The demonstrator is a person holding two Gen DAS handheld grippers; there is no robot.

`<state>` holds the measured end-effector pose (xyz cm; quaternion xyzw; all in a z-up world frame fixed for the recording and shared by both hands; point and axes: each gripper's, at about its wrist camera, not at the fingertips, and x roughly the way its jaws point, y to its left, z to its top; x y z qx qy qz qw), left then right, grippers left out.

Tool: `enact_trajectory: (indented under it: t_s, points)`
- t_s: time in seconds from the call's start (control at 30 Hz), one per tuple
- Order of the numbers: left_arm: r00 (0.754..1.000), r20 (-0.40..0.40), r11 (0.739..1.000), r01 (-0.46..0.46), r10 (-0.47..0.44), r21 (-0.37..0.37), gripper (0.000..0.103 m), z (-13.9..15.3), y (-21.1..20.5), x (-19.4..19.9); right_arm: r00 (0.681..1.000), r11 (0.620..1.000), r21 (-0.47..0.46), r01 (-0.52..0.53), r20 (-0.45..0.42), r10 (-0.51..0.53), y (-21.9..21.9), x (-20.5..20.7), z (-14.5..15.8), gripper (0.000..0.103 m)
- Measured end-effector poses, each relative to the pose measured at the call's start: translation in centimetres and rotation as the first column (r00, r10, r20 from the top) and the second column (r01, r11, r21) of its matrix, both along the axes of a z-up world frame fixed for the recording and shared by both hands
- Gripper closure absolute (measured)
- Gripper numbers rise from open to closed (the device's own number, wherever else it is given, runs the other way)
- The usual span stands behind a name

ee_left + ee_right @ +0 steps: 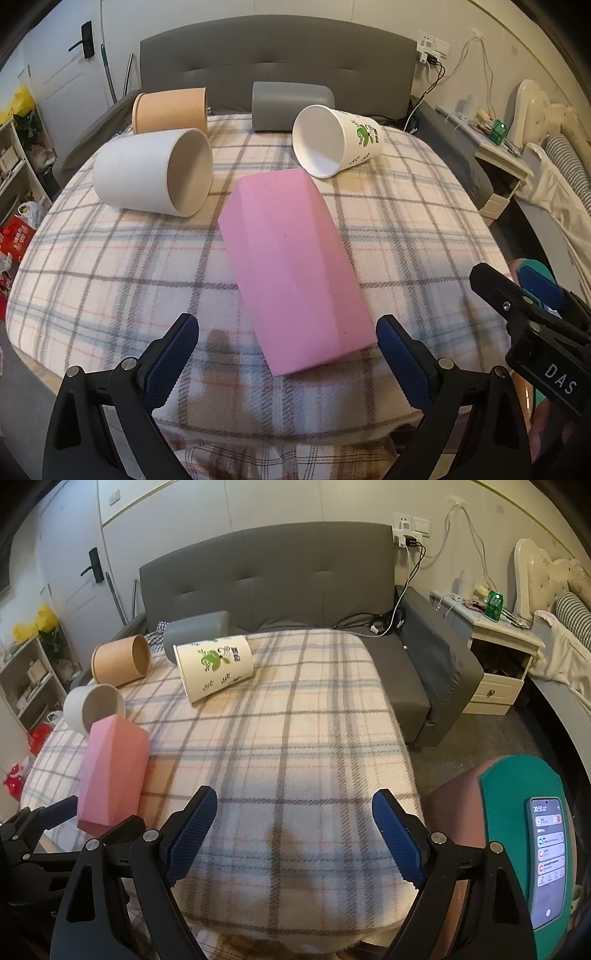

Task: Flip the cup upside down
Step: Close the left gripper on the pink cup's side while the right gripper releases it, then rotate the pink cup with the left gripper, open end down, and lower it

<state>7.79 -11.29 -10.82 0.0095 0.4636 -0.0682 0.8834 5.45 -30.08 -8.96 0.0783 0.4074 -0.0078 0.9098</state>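
Several cups lie on their sides on a plaid blanket [406, 206]. A white cup [151, 171] lies at the left, mouth toward me. A tan cup [170, 109] lies behind it. A white paper cup with a green print [336, 136] lies at the right; it also shows in the right wrist view [214, 668]. A grey cup [291, 103] lies at the back. My left gripper [286, 341] is open, its jaws either side of the near end of a pink foam block [291, 258]. My right gripper [293, 825] is open and empty above the blanket's near edge.
The blanket [295, 738] covers a raised surface in front of a grey sofa [277, 576]. A bedside cabinet [498, 653] stands at the right. A shelf [33, 679] and bags stand at the left. A phone on a green mount [546, 856] is at the lower right.
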Motion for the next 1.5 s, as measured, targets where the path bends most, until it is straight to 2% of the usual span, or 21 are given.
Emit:
enact_trajectory:
  t_s: [0.03,0.1,0.17,0.97,1.1,1.23,1.33,1.5]
  points:
    - [1.0,-0.003,1.0,0.005,-0.005,0.002,0.018,-0.1,0.0,0.1,1.0,1.0,0.003,-0.002,-0.003,0.002,0.1,0.0,-0.1,0.017]
    - [0.999,-0.026,1.0,0.029,-0.029,-0.006,0.039,-0.5,0.0,0.3,1.0,1.0,0.008,-0.008,-0.007,0.008,0.3,0.1,-0.2,0.017]
    - [0.998,-0.025,0.999,0.049,-0.049,-0.016,0.045,-0.5,-0.1,0.1,1.0,1.0,0.008,-0.017,-0.009,0.017,0.5,0.1,-0.2,0.017]
    - [0.99,0.1,0.995,0.1,-0.1,-0.001,0.049,4.8,0.9,-0.8,0.999,0.999,-0.025,-0.032,0.037,0.033,1.3,-1.2,2.4,0.017]
    - [0.992,0.08,0.995,0.1,-0.101,0.014,0.048,5.4,1.0,-0.2,0.999,0.999,-0.027,-0.031,0.038,0.032,1.3,-1.2,2.5,0.017]
    - [0.992,0.012,0.992,0.122,-0.123,0.032,0.048,5.9,1.2,0.0,0.999,0.999,-0.023,-0.026,0.031,0.027,1.2,-1.1,2.4,0.017]
    - [0.984,-0.056,0.983,0.171,-0.168,0.067,0.048,5.8,1.2,-0.3,0.999,1.0,-0.019,-0.022,0.03,0.023,1.0,-1.2,2.3,0.017]
    - [0.973,-0.107,0.971,0.216,-0.205,0.103,0.048,6.0,1.1,0.1,1.0,1.0,0.009,-0.014,0.018,0.014,0.9,-1.0,1.6,0.017]
